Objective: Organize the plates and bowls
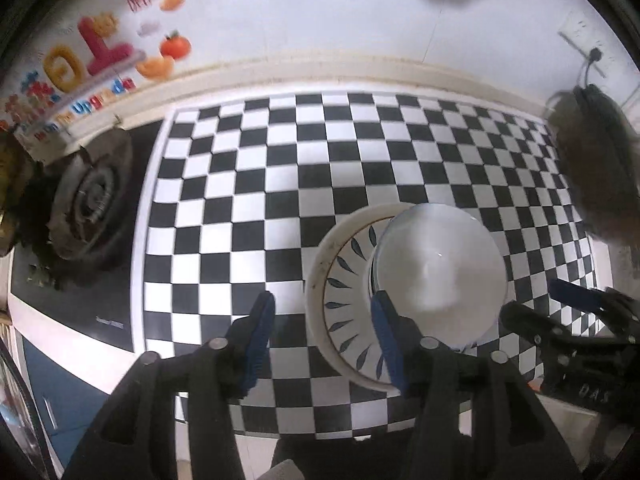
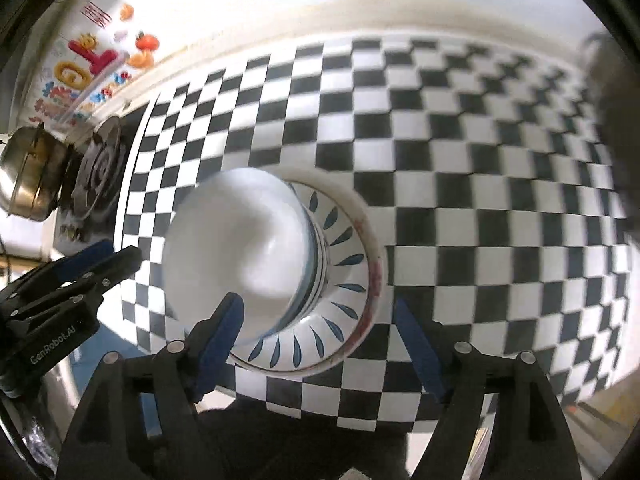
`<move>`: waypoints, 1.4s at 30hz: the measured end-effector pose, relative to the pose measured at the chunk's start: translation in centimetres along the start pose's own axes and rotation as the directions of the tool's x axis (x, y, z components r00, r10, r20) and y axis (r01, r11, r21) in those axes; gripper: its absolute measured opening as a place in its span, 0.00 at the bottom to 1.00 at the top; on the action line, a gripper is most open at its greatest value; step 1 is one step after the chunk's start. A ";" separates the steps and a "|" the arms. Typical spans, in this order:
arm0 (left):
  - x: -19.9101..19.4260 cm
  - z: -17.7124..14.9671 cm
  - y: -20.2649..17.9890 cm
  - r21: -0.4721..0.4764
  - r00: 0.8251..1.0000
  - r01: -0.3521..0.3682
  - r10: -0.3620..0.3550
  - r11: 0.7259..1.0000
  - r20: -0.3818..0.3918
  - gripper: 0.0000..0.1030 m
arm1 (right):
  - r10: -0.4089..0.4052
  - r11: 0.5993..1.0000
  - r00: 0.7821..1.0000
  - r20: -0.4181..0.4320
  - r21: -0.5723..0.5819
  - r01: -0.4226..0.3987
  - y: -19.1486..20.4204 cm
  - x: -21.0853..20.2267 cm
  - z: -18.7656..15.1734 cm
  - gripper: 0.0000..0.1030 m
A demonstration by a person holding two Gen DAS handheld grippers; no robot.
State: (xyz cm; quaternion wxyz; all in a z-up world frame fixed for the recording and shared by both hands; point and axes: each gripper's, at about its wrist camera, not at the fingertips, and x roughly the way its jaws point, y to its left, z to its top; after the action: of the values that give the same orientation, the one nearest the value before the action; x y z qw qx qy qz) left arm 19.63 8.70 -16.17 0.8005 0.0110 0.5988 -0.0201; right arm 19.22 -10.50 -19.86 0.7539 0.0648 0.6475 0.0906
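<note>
1. The white bowl (image 1: 438,268) sits upside down on the patterned plate (image 1: 344,292), its smooth domed underside facing up. A thin glassy or bluish rim edge shows beneath it in the right wrist view, so there may be more than one bowl nested; I cannot tell for sure.
2. The plate is white with a ring of dark blue leaf-shaped strokes pointing toward its centre and a plain cream outer rim. A few reddish smudges mark the rim on its right side in the right wrist view.
3. Bowl and plate rest on the black-and-white chequered mat (image 1: 280,184), toward its near edge. The bowl sits off-centre on the plate, and which way differs between the two views.
4. To the far left, beside the mat, is a dark stove burner (image 1: 94,200). In the right wrist view a steel pot (image 2: 30,172) sits left of the burner. Colourful stickers (image 1: 92,56) cover the wall behind.
5. The left gripper (image 1: 324,344) hangs above the near-left part of the plate, blue-padded fingers apart, gripping nothing.
6. The right gripper (image 2: 320,344) hangs above the near side of the stack, fingers spread wide, holding nothing.
7. A dark, blurred object (image 1: 596,168) stands at the far right edge of the mat.
</note>
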 end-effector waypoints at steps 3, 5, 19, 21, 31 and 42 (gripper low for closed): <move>-2.2 -0.9 0.5 0.008 0.998 0.000 -0.001 1.000 0.058 0.73 | -0.072 0.997 0.994 0.081 0.007 0.071 1.4 -2.8 -2.0 0.84; -3.6 -1.4 0.5 0.017 0.995 -0.006 0.004 1.000 0.095 0.79 | -0.098 0.995 0.987 0.125 0.015 0.097 2.1 -4.5 -3.1 0.85; -14.6 -6.6 -0.7 0.025 0.947 -0.011 0.002 1.000 0.322 0.87 | -0.180 0.983 0.897 0.403 0.050 0.175 5.7 -18.1 -10.4 0.88; -16.0 -7.6 -0.9 0.009 0.937 -0.011 0.007 1.000 0.349 0.87 | -0.182 0.983 0.879 0.441 0.048 0.179 5.7 -19.9 -11.8 0.88; -23.2 -14.2 -2.9 -0.051 0.887 -0.038 0.057 0.998 0.458 0.87 | -0.162 0.982 0.814 0.558 0.009 0.189 5.9 -27.6 -19.9 0.88; -28.8 -19.9 -4.5 -0.032 0.849 -0.074 0.080 0.997 0.523 0.87 | -0.164 0.978 0.753 0.637 0.008 0.207 6.8 -33.7 -27.7 0.88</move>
State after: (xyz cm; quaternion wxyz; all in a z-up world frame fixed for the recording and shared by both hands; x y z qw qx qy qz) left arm -7.71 5.58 5.89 0.9335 0.0246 0.3576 0.0129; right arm -13.39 -11.89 9.90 0.9348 0.0031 0.3551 0.0087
